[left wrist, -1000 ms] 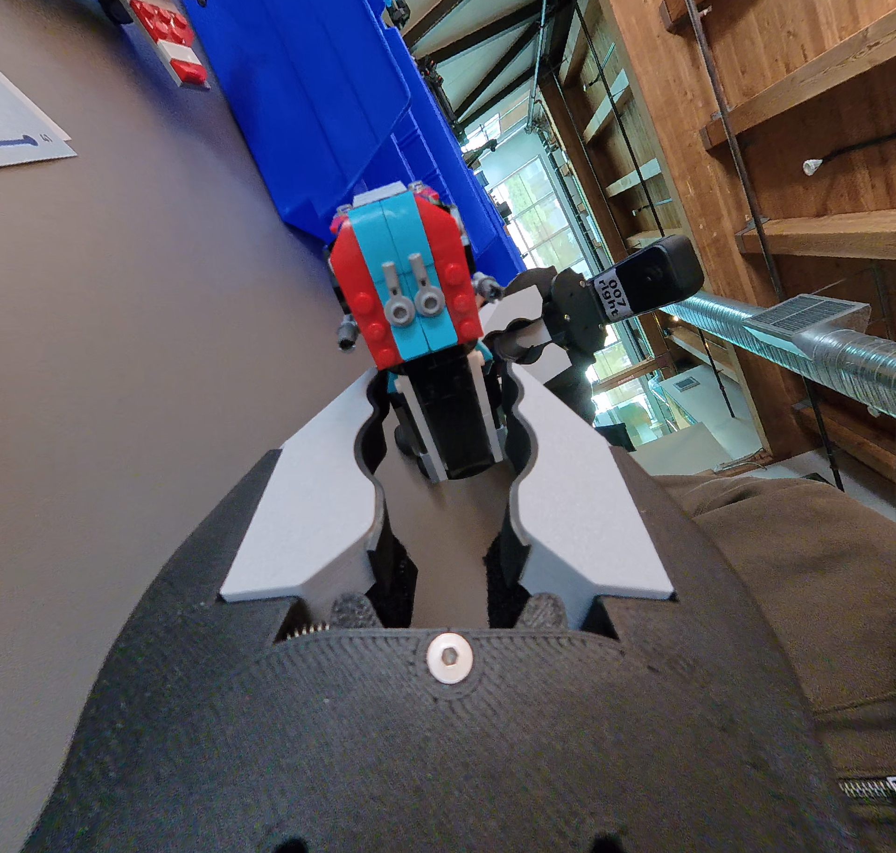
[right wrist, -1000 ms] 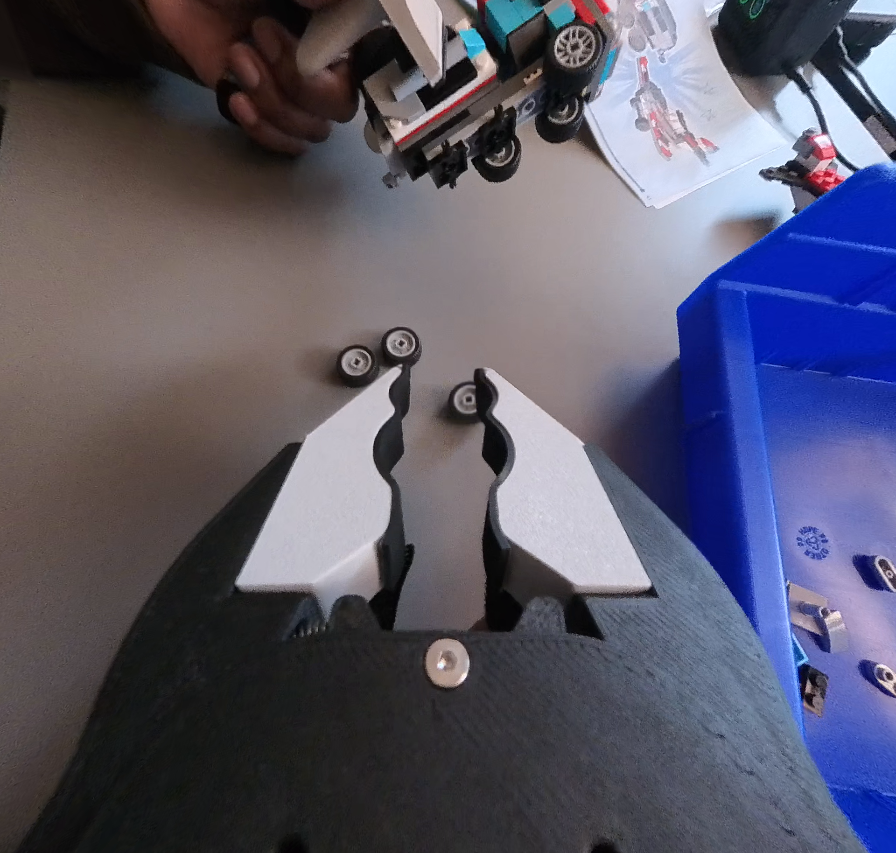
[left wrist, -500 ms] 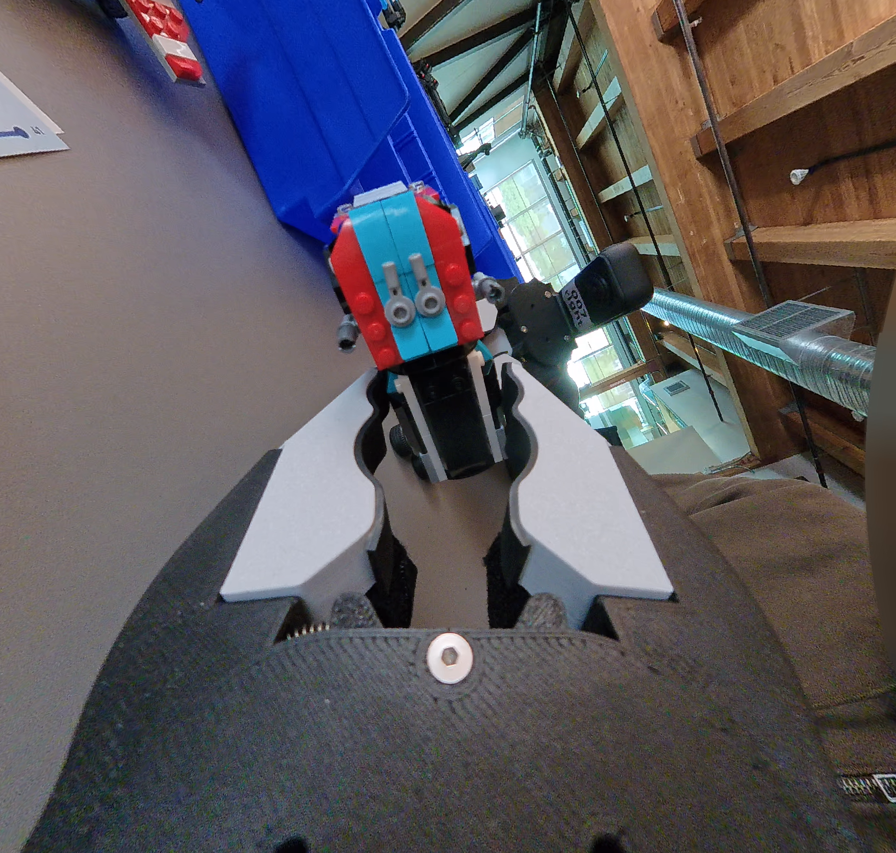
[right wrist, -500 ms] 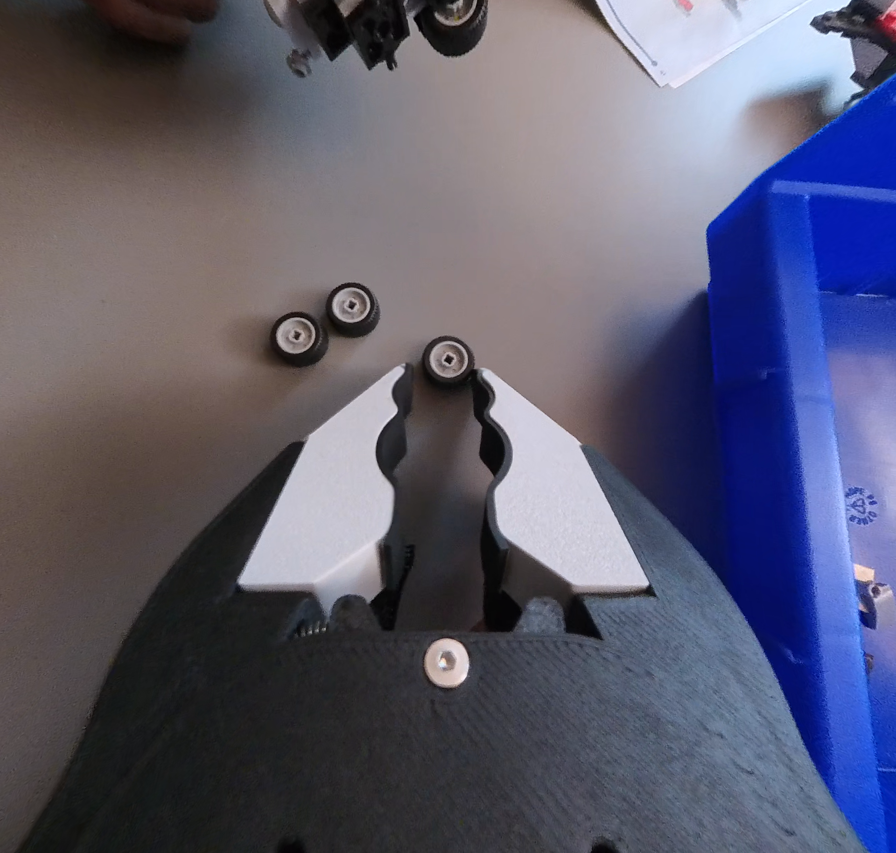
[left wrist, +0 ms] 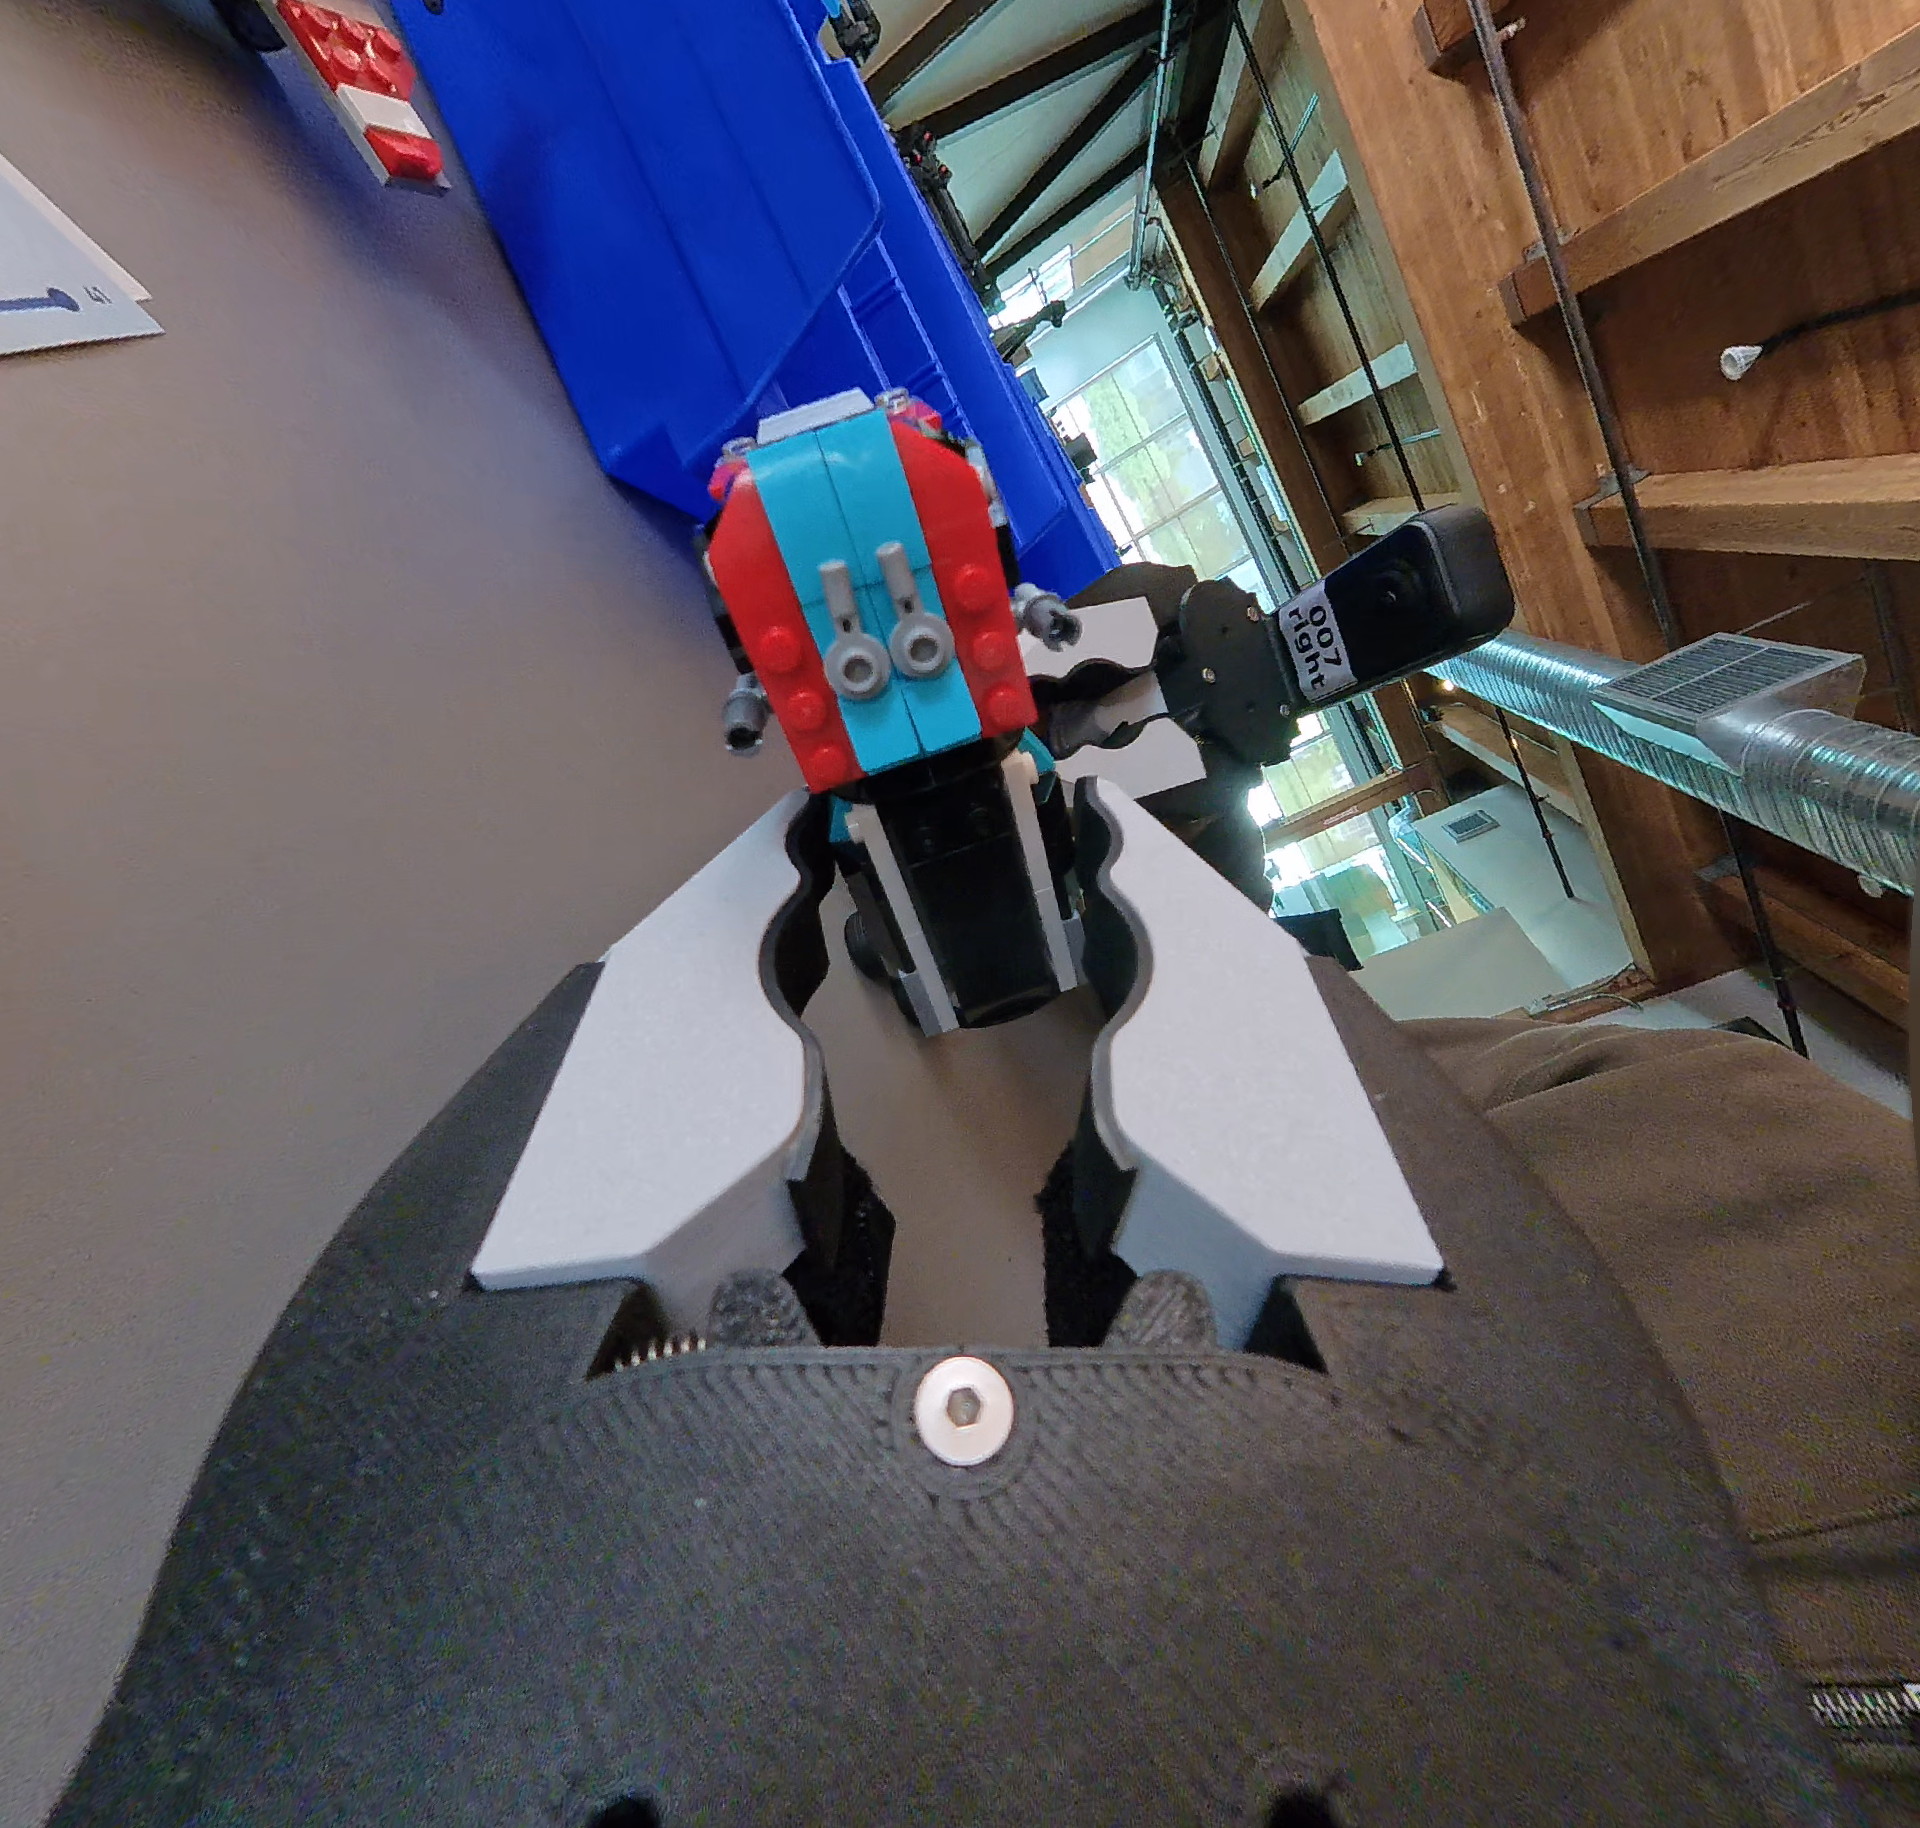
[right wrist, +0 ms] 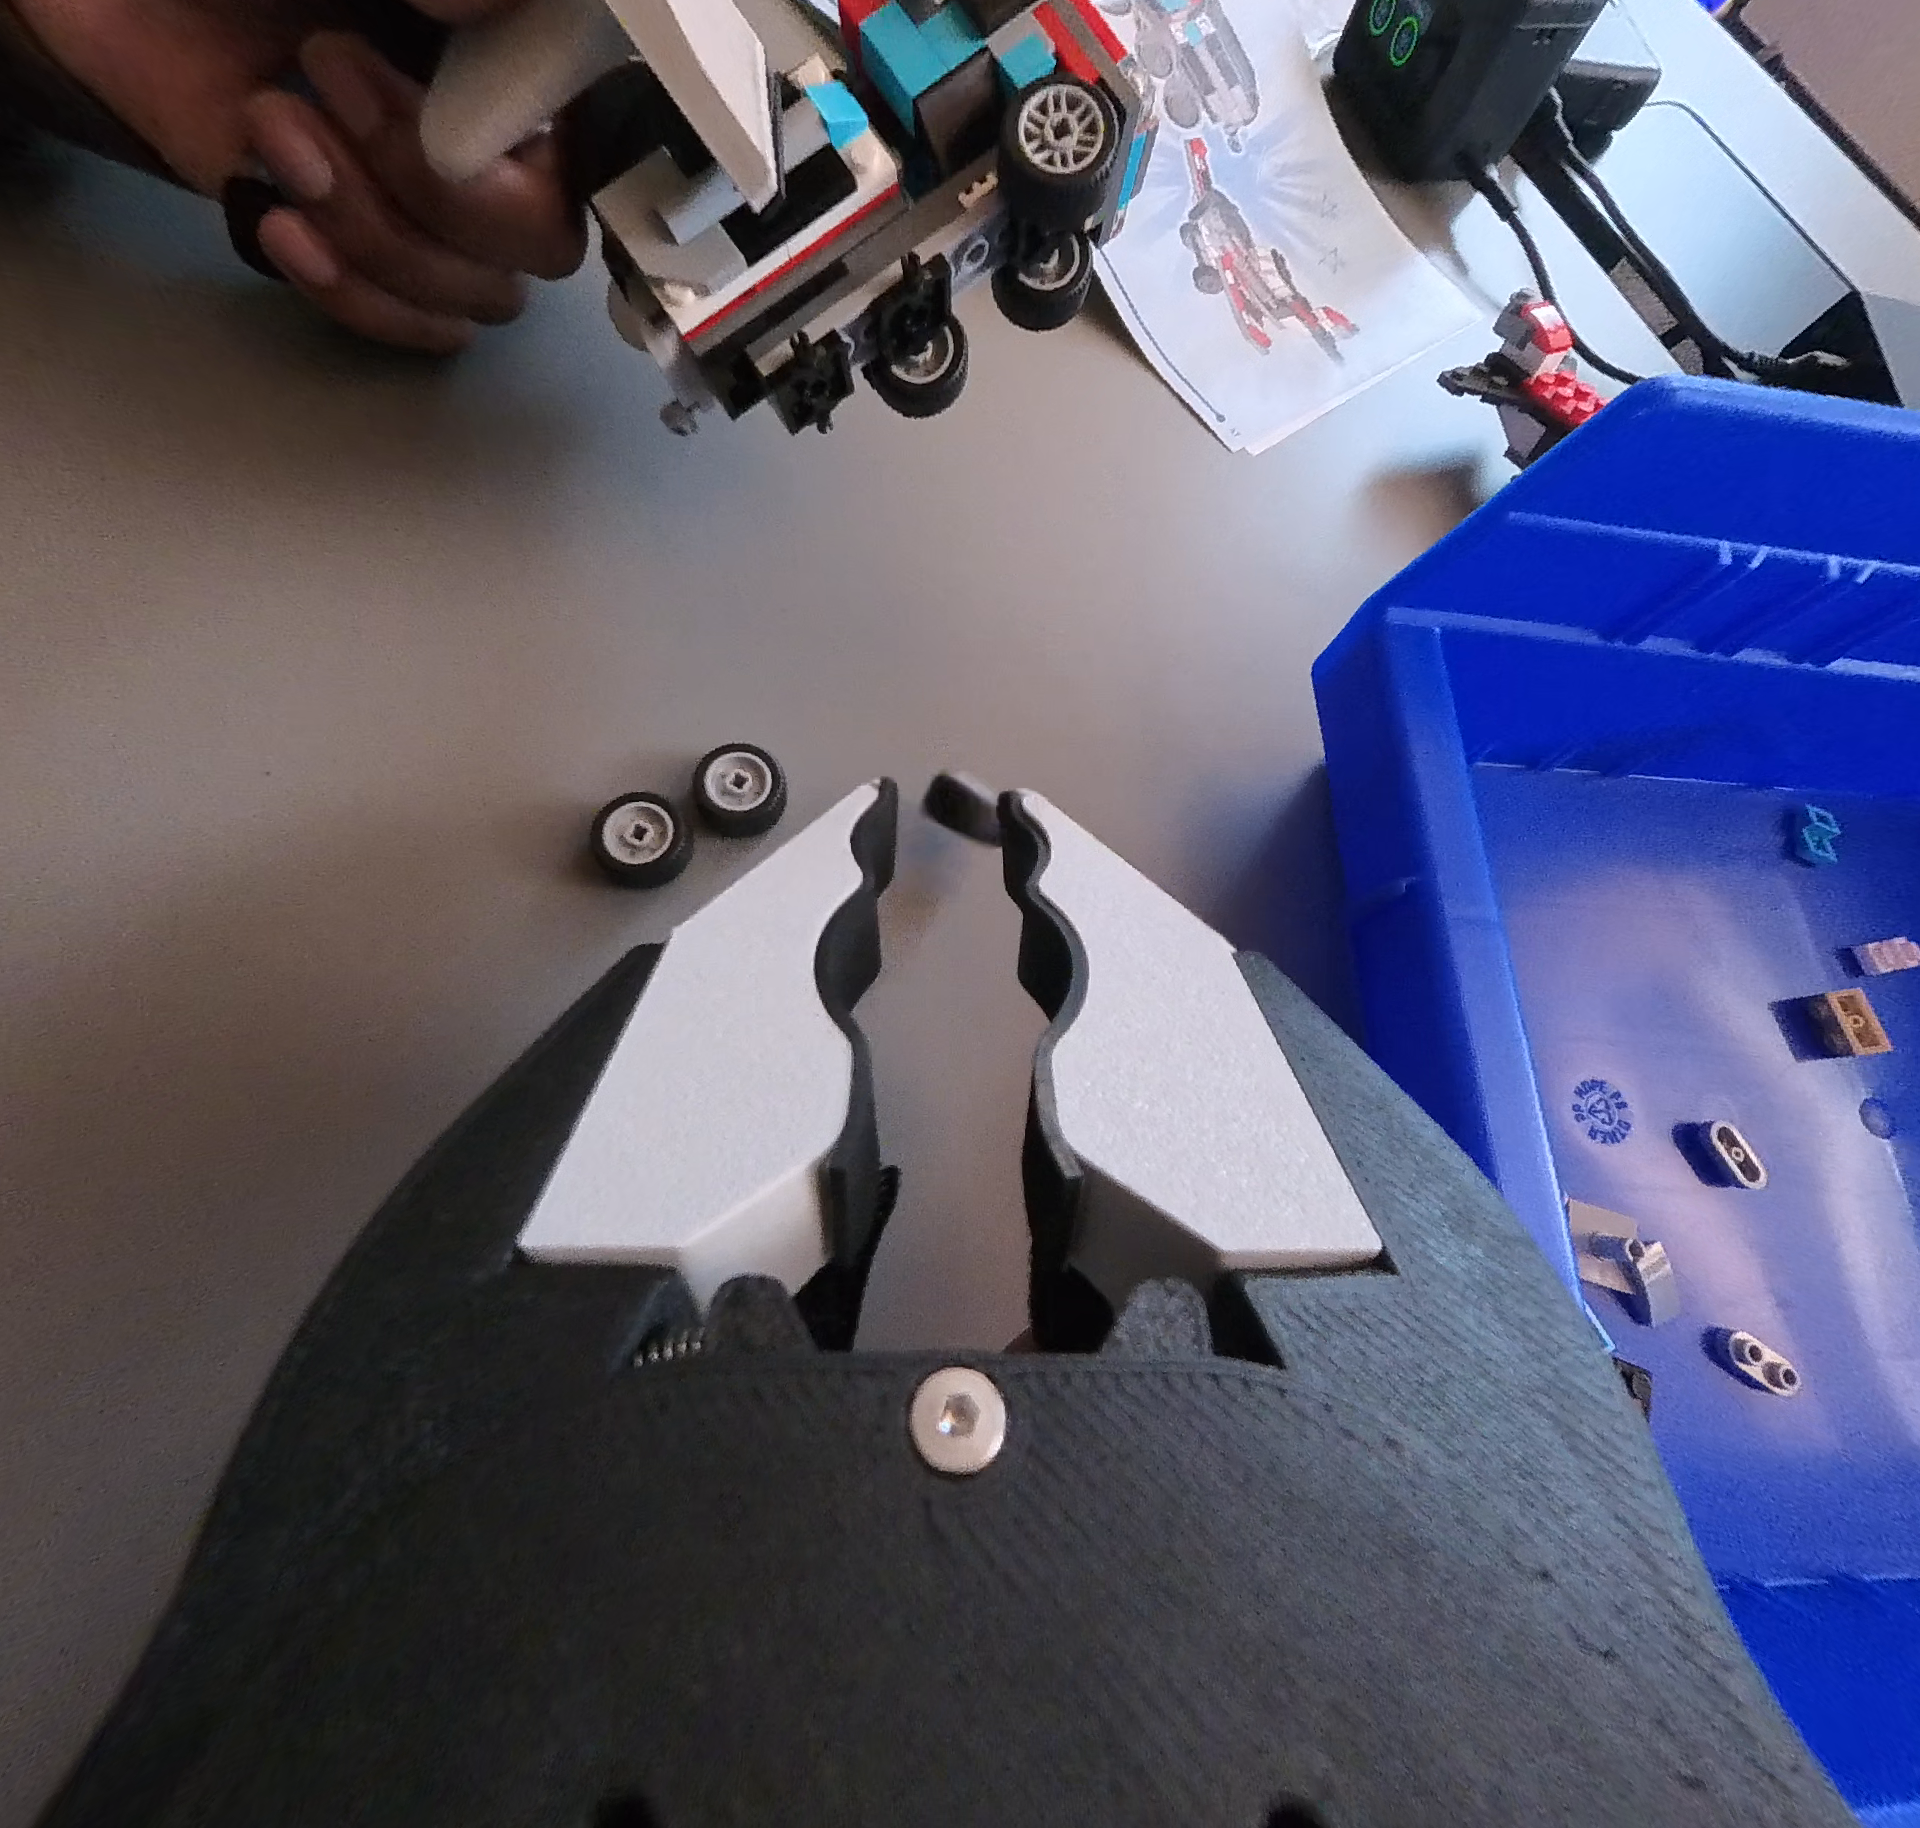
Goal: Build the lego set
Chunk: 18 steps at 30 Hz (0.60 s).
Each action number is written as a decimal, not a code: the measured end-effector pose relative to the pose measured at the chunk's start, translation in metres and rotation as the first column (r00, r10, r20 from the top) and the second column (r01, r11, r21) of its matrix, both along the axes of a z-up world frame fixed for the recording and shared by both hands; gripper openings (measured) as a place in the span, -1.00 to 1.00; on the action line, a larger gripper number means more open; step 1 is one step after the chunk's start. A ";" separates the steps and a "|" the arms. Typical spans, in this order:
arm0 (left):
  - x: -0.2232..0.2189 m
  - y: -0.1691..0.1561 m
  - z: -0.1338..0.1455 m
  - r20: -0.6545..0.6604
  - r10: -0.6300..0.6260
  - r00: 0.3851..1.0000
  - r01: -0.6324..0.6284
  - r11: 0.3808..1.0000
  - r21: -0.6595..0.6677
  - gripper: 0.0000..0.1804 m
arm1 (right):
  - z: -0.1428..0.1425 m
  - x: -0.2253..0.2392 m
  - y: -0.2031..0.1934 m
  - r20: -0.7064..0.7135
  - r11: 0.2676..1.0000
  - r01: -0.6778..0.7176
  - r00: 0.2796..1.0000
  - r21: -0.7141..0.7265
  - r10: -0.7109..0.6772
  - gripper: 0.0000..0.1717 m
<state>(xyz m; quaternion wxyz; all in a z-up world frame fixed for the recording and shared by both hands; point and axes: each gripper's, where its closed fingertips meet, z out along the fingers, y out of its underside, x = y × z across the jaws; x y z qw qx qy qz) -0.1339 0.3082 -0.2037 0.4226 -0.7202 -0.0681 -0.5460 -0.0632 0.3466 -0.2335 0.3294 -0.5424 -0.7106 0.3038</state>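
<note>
My left gripper point(left wrist: 951, 807) is shut on a red, teal and black brick vehicle point(left wrist: 883, 635), with its pads against the black rear part. In the right wrist view the vehicle point(right wrist: 935, 147) hangs above the grey table point(right wrist: 416, 635), held by one of that gripper's fingers point(right wrist: 696, 43) and a person's hand point(right wrist: 312, 116). My right gripper point(right wrist: 945, 796) is low over the table, its jaws narrow but open. A small black wheel point(right wrist: 966, 810), blurred and tipped on edge, leans on the right fingertip. A gap shows between the wheel and the left pad.
Two more small wheels point(right wrist: 641, 838) point(right wrist: 739, 789) lie left of my right fingertips. A blue bin point(right wrist: 1392, 843) with several small parts stands to the right. An instruction sheet point(right wrist: 1278, 251), a black device point(right wrist: 1455, 43) and a red brick piece point(right wrist: 1538, 376) lie farther back. My right fingertips sit around 9 centimeters from my left ones. My left gripper is the nearer one to the black device point(right wrist: 1455, 43): about 30 centimeters, against 35 centimeters.
My right jaws have narrowed around the third wheel, which lay flat ahead of the tips and now stands tipped against the right finger. The left gripper still holds the vehicle.
</note>
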 end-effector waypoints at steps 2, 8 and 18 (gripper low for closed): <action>-0.001 0.000 0.000 0.002 0.002 1.000 -0.002 1.000 -0.001 -0.48 | -0.003 0.001 0.001 0.016 1.000 0.004 1.000 0.001 -0.004 -0.76; 0.000 0.000 0.000 0.001 0.004 1.000 -0.004 1.000 -0.001 -0.48 | -0.009 0.004 0.013 0.050 0.998 0.063 0.997 -0.003 -0.063 -0.75; 0.000 0.000 0.000 -0.002 0.005 1.000 -0.005 1.000 -0.001 -0.47 | -0.007 0.017 0.056 0.064 0.953 0.303 0.950 0.029 -0.304 -0.72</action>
